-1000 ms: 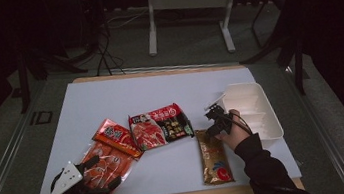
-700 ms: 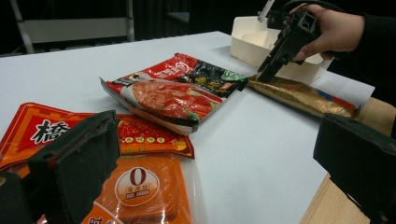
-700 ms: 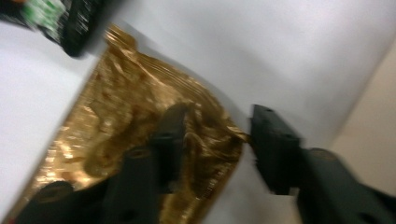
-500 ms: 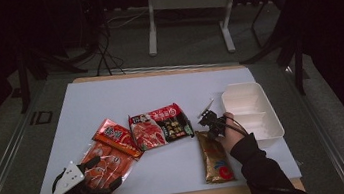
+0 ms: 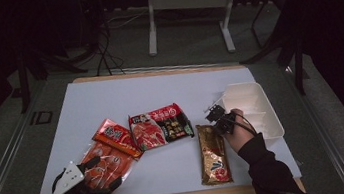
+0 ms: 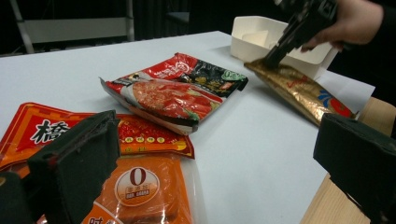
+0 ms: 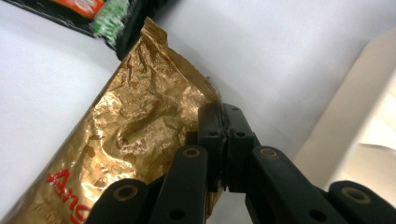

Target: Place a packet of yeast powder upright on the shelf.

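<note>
The right gripper point(image 5: 214, 113) has just been closing, and its 2 fingers point(image 7: 219, 135) now pinch the upper edge of the gold packet point(image 5: 212, 153). The packet lies on the desk point(image 5: 109, 92), just beside the white tray point(image 5: 263, 115). The left gripper point(image 5: 87, 176) holds its fingers wide over the orange packet point(image 6: 144, 191).

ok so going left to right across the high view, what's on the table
left gripper → orange packet → red packet → red and black packet → gold packet → right gripper shut on its top edge → white tray
</note>
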`<action>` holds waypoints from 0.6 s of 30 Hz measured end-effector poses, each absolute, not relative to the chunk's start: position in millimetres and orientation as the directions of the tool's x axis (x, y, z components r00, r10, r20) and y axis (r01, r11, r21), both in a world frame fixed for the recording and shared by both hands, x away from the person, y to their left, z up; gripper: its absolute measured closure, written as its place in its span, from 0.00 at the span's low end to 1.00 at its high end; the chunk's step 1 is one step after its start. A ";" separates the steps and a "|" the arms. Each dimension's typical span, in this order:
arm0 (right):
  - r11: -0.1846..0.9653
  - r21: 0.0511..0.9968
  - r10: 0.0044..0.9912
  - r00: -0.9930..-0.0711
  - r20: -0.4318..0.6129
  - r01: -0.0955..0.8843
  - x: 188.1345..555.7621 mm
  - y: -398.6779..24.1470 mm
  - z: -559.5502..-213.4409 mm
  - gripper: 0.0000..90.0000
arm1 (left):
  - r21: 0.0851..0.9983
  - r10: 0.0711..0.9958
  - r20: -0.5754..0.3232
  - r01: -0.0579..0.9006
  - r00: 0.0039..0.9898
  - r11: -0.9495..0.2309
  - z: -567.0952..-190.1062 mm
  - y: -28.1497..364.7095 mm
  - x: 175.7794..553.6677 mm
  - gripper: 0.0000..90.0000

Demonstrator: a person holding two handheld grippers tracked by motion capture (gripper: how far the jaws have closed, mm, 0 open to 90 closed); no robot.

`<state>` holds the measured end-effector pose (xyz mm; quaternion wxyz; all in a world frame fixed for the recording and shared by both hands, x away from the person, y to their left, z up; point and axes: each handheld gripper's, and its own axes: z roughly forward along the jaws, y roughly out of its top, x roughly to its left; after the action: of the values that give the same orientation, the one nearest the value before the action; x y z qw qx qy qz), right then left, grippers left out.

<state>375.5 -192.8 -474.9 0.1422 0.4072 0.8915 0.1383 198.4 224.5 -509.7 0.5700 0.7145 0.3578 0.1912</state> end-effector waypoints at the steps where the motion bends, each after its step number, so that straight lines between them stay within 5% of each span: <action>1: 0.630 0.370 0.765 -0.627 -0.146 0.683 374.1 -193.6 -471.6 0.98 | 0.952 0.730 -0.136 0.293 0.670 -0.092 -509.7 224.5 198.5 0.01; 18: 0.633 0.531 0.709 -0.697 -0.106 0.563 344.0 -200.1 -421.7 0.98 | 0.951 0.729 -0.134 0.293 0.671 -0.094 -509.9 224.3 198.4 0.01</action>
<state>344.0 -200.1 -421.7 0.1541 0.3572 0.8905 0.2361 198.4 224.3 -509.9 0.5699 0.7146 0.3578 0.1912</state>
